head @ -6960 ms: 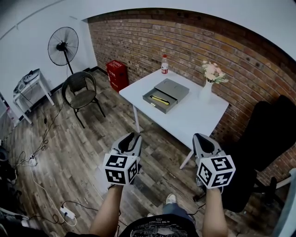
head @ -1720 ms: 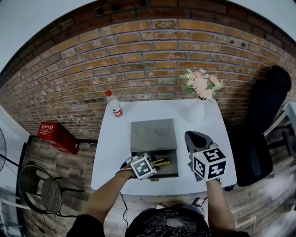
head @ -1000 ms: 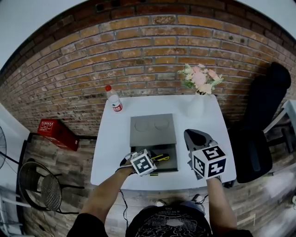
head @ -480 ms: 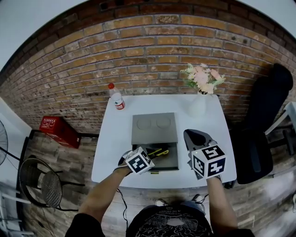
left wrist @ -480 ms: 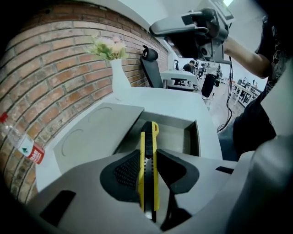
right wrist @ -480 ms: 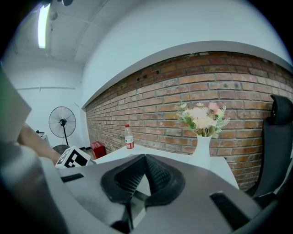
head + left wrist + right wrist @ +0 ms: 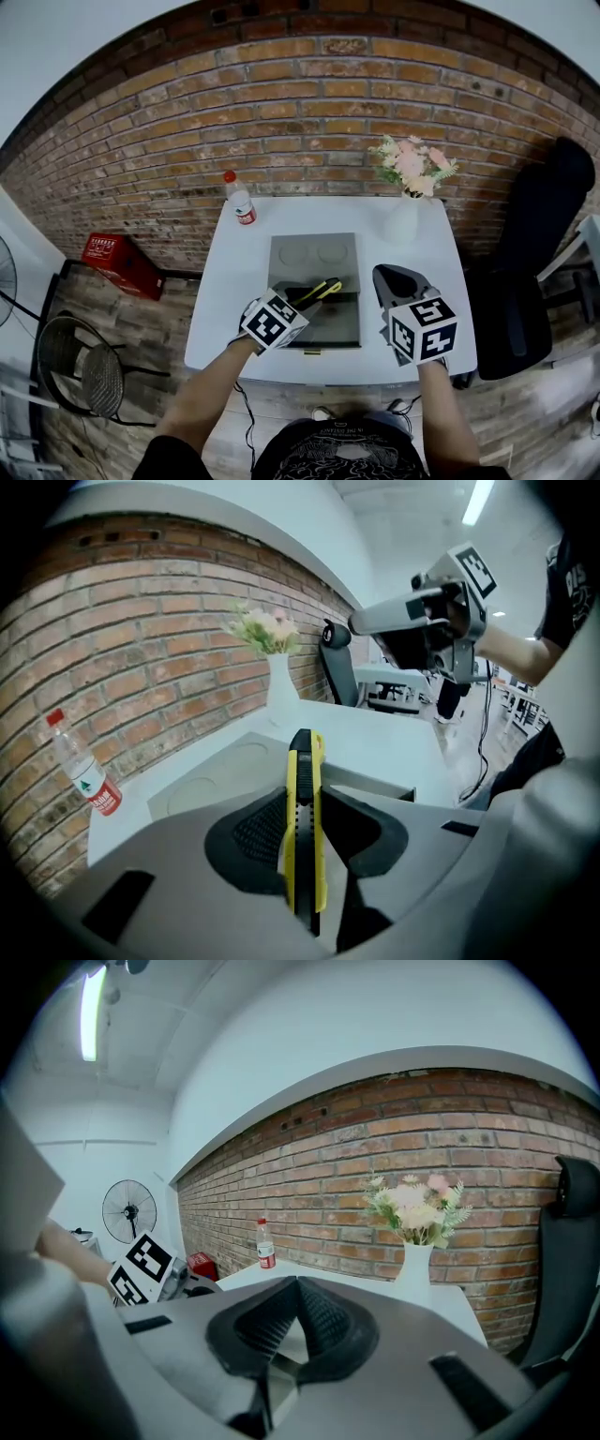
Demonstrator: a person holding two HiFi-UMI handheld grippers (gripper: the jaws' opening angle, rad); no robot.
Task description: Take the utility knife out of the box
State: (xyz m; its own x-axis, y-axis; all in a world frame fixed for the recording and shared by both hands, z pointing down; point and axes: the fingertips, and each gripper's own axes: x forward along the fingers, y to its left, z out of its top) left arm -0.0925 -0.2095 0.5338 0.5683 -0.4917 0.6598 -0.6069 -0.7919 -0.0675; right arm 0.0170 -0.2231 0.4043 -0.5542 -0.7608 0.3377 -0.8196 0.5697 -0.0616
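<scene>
The yellow and black utility knife (image 7: 320,291) hangs above the open grey box (image 7: 315,252), lifted clear of its tray (image 7: 339,324). My left gripper (image 7: 296,302) is shut on it. In the left gripper view the knife (image 7: 302,789) stands on edge between the pads (image 7: 255,832) and points out over the box lid (image 7: 220,778). My right gripper (image 7: 390,275) hovers over the table to the right of the box. Its jaws are shut with nothing between them, as the right gripper view (image 7: 297,1283) shows.
The white table (image 7: 232,309) also bears a red-capped bottle (image 7: 240,199) at the back left and a white vase of flowers (image 7: 405,214) at the back right. A black chair (image 7: 530,281) stands to the right, with a red crate (image 7: 111,262) and a round chair (image 7: 80,375) to the left.
My left gripper has risen and tilted with the knife in it, lifting the knife up out of the box tray. The right gripper has stayed put.
</scene>
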